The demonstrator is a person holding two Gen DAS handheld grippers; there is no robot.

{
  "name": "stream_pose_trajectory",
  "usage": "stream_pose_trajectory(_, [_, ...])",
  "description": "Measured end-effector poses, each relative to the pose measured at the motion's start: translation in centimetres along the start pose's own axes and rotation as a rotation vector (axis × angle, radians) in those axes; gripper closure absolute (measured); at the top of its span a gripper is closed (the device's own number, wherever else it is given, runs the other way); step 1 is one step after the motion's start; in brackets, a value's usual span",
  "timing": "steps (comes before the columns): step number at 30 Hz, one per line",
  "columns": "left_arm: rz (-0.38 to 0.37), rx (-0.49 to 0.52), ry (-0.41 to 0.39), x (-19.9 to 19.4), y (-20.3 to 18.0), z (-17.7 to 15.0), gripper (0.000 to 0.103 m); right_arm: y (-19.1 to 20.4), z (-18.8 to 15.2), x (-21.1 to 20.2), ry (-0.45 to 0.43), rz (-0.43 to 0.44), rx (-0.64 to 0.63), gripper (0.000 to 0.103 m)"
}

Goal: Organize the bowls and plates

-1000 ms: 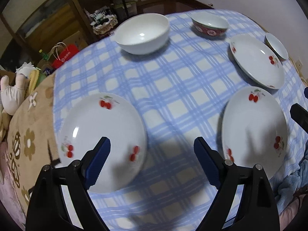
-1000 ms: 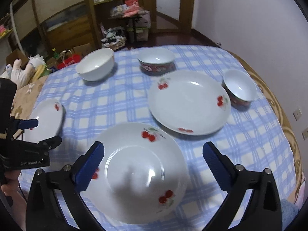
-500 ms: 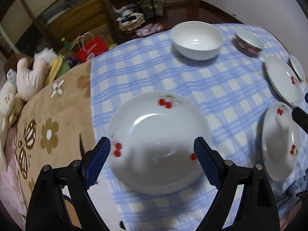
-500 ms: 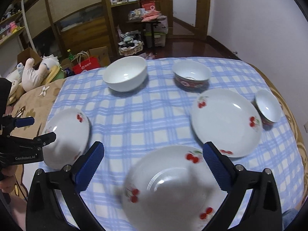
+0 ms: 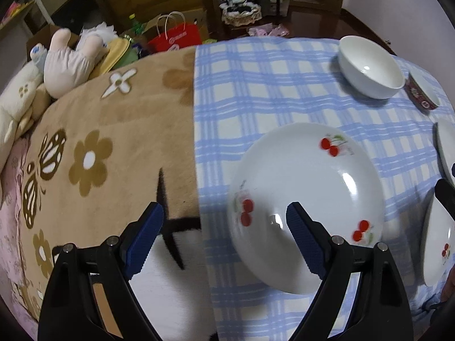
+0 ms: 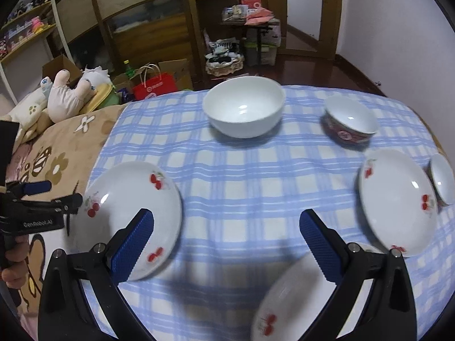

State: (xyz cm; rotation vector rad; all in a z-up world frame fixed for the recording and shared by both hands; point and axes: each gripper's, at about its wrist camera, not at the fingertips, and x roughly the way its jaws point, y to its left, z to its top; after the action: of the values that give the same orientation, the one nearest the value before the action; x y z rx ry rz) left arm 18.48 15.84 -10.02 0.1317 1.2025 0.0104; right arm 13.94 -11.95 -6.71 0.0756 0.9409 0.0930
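Glossy ceramic plate (image 5: 307, 199) on soft checked cloth (image 5: 256, 99).

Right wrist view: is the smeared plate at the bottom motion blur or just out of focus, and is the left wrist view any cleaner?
Right wrist view: the near cherry plate is streaked while the white bowl stays crisp, which suggests motion blur. Left wrist view: the cherry plate is softly smeared at its lower edge with small glare spots; the fisheye bends the blue checked cloth in both views.
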Motion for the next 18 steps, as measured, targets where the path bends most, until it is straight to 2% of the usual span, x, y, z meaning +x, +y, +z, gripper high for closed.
stream_pose_trajectory(9, [-0.078,-0.064,0.040,2.2,1.6,-0.6,0.017,2.4,0.1,2.7,0.037,0.022,-0.005,0.000])
stream_pose_trajectory(11, [-0.090,-0.069,0.050,2.7,1.8,-0.7,0.024,2.9,0.0,3.1,0.040,0.017,-0.023,0.000])
stream_pose_trajectory(14, [-0.104,-0.072,0.074,3.3,2.1,-0.9,0.040,3.4,-0.1,3.8,0.053,0.015,-0.038,0.000])
stream_pose_trajectory(16, [-0.110,-0.077,0.090,3.6,2.2,-1.0,0.057,3.8,-0.2,4.2,0.063,0.021,-0.048,0.000])
stream_pose_trajectory(18, [-0.122,-0.089,0.101,3.9,2.4,-1.2,0.061,4.2,-0.4,4.6,0.073,0.031,-0.058,0.000])
